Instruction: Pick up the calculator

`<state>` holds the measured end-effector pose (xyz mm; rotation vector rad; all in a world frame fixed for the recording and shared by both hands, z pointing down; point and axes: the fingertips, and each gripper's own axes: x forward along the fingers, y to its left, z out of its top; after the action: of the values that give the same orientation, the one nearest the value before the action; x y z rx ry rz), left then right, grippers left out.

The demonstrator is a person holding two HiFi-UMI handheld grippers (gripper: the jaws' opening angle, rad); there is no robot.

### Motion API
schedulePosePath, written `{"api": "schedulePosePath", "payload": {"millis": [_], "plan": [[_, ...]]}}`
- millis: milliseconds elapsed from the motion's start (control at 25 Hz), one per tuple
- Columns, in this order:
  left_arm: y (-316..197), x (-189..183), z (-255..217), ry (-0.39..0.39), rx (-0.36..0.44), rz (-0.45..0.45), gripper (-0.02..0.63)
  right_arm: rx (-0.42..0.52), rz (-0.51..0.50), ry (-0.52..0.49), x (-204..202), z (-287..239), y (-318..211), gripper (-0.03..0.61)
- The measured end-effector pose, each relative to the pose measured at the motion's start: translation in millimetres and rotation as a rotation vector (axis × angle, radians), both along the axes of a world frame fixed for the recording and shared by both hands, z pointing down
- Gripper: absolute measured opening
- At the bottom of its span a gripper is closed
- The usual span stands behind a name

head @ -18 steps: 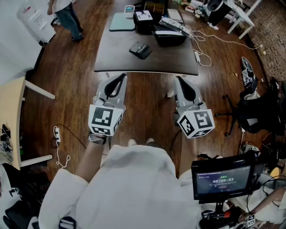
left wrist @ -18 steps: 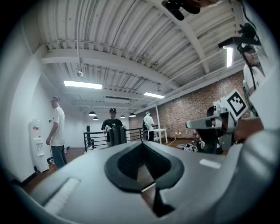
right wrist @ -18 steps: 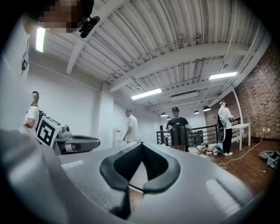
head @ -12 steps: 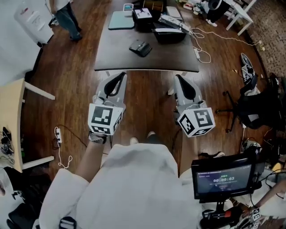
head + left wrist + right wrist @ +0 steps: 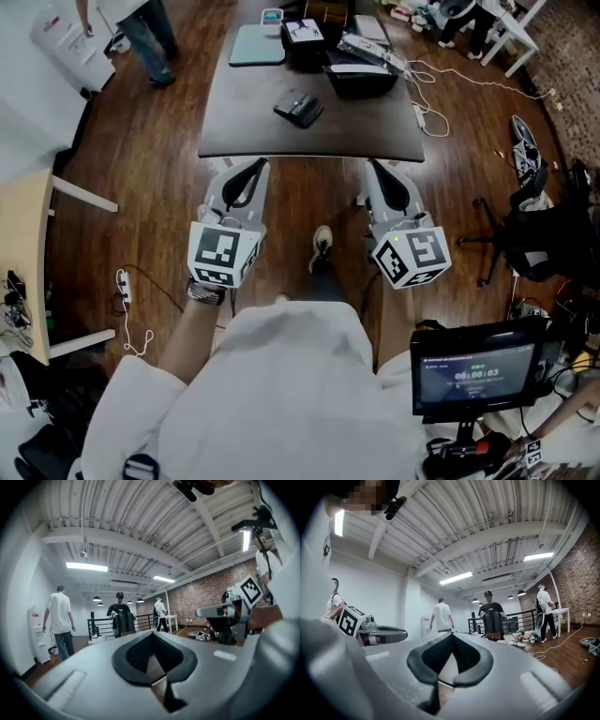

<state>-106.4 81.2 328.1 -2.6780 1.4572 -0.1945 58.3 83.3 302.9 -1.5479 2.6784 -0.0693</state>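
The calculator (image 5: 298,107), a dark flat device, lies near the middle of the dark table (image 5: 244,131) at the top of the head view. Both grippers are held level, short of the table's near edge and well away from the calculator. My left gripper (image 5: 249,169) is shut with nothing in it, and in the left gripper view its jaws (image 5: 151,639) meet at the tip. My right gripper (image 5: 377,169) is also shut and empty, its jaws (image 5: 451,638) closed together. Neither gripper view shows the calculator.
A teal pad (image 5: 258,45) and black trays (image 5: 356,79) sit at the table's far end, with cables (image 5: 427,117) trailing off its right side. An office chair (image 5: 530,239) stands at right, a light wooden table (image 5: 23,253) at left, a monitor (image 5: 478,375) lower right. People stand beyond.
A shoe has stepped forward between the grippers and the table has drawn slightly nearer. Both grippers stay shut and in the same pose.
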Motion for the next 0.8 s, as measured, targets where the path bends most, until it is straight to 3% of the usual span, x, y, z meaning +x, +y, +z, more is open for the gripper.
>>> {"api": "schedulePosePath", "payload": {"millis": [800], "plan": [[-186,62,-12,0.000,0.012,-0.071,0.006,-0.001,-0.089,0.004,53,-3,-192,0.000]]}}
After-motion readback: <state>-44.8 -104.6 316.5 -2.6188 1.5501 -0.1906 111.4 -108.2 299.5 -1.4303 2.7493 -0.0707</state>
